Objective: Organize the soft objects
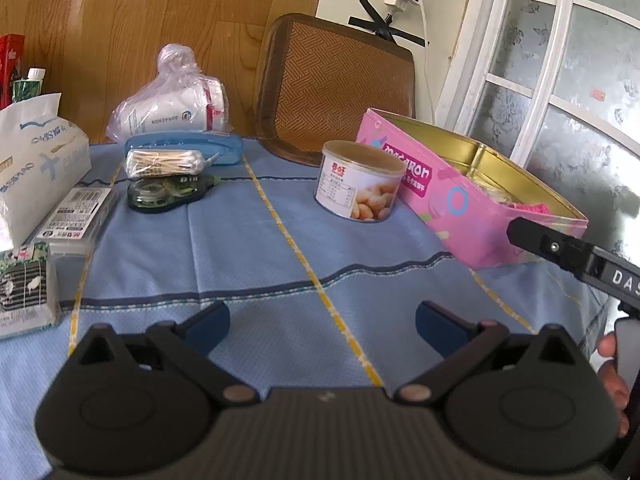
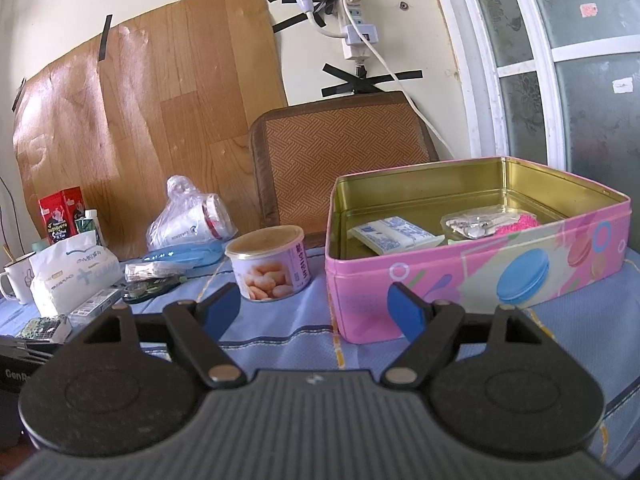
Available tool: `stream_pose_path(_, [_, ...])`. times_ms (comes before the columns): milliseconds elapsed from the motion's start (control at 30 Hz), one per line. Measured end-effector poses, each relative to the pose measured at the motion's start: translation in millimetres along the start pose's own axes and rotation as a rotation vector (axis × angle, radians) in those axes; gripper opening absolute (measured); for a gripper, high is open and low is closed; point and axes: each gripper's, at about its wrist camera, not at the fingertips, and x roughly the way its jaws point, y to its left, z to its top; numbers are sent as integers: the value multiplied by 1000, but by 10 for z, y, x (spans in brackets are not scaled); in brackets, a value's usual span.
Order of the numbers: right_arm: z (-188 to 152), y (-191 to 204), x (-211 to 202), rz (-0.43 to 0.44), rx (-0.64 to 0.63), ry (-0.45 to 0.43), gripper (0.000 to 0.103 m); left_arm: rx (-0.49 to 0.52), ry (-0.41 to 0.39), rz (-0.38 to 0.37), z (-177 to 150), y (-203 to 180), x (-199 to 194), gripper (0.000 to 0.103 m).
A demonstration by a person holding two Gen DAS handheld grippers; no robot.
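- The left gripper hung released over the blue stitched tablecloth, its blue-padded jaws spread with nothing between them; the right gripper likewise stood wide and empty, just short of the pink macaron-printed metal tin.
- Left of the left gripper lay one small patterned tissue packet and, beyond it, one large white soft pack of tissues. Both looked light and squashy, so a hold across the middle of the pack should serve (a judgement only).
- Further ahead on that side sat one clear bag of cotton swabs, light and crinkly, probably slippery; its twisted end might give the surest hold.
- Behind it stood one knotted clear plastic bag holding white rolls, best taken by the knot.
- Ahead of the right gripper, inside the tin, I counted three things: one white-and-blue soft packet, one clear bag, one pink knitted piece.
- One stiff round can stood left of the tin.
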Motion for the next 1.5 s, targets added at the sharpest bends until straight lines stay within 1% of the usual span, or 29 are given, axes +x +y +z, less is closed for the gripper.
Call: stream_pose_path(1500, [-34,29,9,10,-17,9,83,-65,-15,-42,0,104,-15,103])
